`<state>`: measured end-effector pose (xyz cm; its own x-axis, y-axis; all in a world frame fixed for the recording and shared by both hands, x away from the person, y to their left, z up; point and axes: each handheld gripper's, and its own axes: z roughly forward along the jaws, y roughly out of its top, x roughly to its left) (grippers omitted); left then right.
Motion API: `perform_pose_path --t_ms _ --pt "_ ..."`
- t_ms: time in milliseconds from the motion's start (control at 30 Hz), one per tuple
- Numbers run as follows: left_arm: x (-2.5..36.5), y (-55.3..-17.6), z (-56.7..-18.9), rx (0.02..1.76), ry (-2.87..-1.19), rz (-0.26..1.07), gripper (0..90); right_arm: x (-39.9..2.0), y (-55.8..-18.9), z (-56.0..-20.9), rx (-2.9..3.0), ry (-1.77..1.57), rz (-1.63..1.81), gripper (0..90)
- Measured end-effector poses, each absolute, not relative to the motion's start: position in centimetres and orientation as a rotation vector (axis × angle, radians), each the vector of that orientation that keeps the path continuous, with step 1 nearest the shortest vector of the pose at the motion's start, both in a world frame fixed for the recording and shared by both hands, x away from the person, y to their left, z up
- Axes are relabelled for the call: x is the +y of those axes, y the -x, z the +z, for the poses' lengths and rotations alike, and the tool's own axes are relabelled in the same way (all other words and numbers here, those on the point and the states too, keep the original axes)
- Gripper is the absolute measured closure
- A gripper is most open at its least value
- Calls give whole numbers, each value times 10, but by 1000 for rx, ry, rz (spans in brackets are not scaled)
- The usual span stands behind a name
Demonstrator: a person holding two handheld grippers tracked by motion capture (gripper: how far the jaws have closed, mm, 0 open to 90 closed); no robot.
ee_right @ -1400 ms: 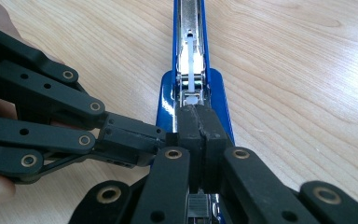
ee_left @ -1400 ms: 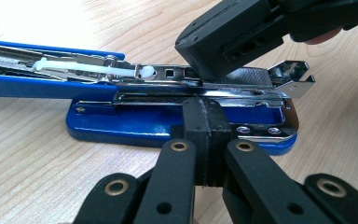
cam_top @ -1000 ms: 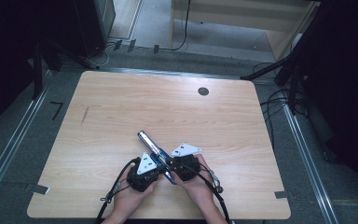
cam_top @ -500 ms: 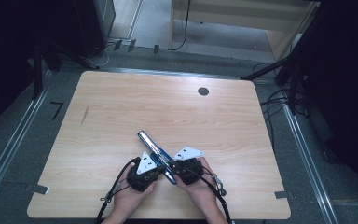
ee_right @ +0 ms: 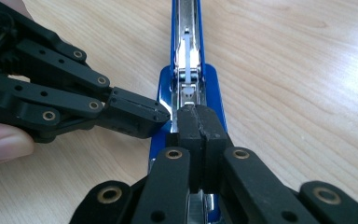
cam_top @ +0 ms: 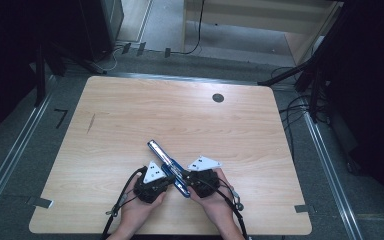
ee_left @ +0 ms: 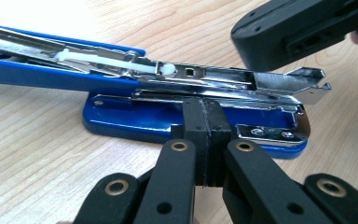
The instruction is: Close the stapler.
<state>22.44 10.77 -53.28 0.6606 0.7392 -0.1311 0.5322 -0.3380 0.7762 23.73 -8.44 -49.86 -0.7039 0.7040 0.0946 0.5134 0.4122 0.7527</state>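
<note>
Stapler on pale wood table, dark room.

A pale wood-grain tabletop with rounded corners carries the things. A blue stapler lies directly on it near the front edge, swung open, its blue base flat on the wood and its metal magazine exposed. A small dark round disc sits in the surface toward the far right. A short dark streak marks the wood at the left.
</note>
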Motion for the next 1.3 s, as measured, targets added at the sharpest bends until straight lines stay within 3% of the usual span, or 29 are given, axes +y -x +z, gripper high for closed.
perform_pose_path --t_ms 567,1033,1300 --pt "159 -256 -527 1156 -1912 340 900 -62 -255 -488 2423 -1041 1208 900" --pt "158 -266 -533 1236 -1891 352 900 -37 -284 -495 2441 -1050 1186 900" --pt "149 -276 -533 1246 -1962 335 900 -35 -287 -501 2452 -1048 1168 900"
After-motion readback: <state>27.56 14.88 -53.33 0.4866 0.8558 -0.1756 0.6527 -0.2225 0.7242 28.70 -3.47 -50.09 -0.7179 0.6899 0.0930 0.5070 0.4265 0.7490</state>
